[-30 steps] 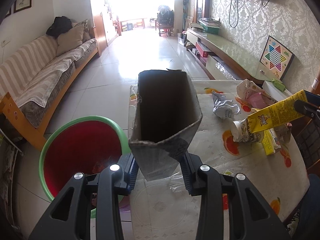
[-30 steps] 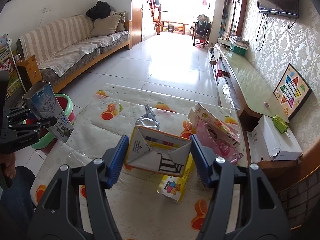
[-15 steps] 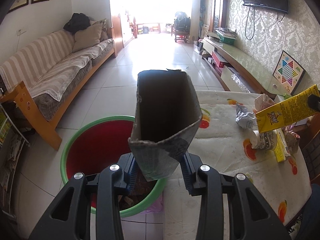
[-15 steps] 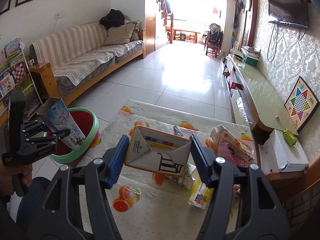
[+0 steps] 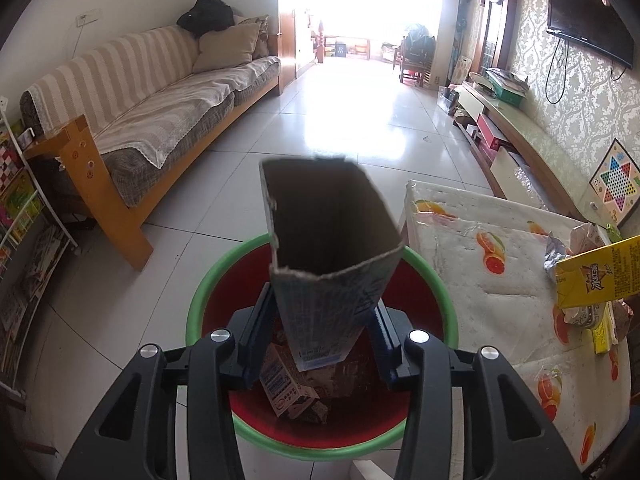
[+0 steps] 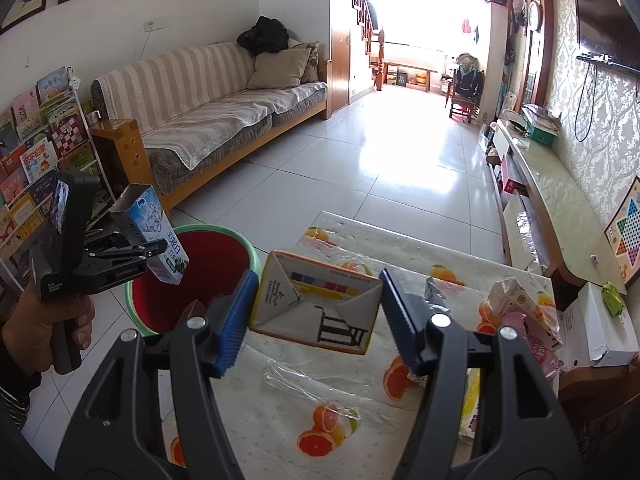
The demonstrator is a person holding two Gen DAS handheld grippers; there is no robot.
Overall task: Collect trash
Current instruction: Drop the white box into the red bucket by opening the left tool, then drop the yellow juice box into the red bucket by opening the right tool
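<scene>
Your left gripper has carried the milk carton from the table to over the bin, jaws opening around it. Your right gripper clamps the yellow carton above the table.

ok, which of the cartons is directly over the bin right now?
The blue-and-white carton between the left gripper jaws, which are opening, hangs above the red bin. The yellow carton in the right gripper is over the table.
</scene>
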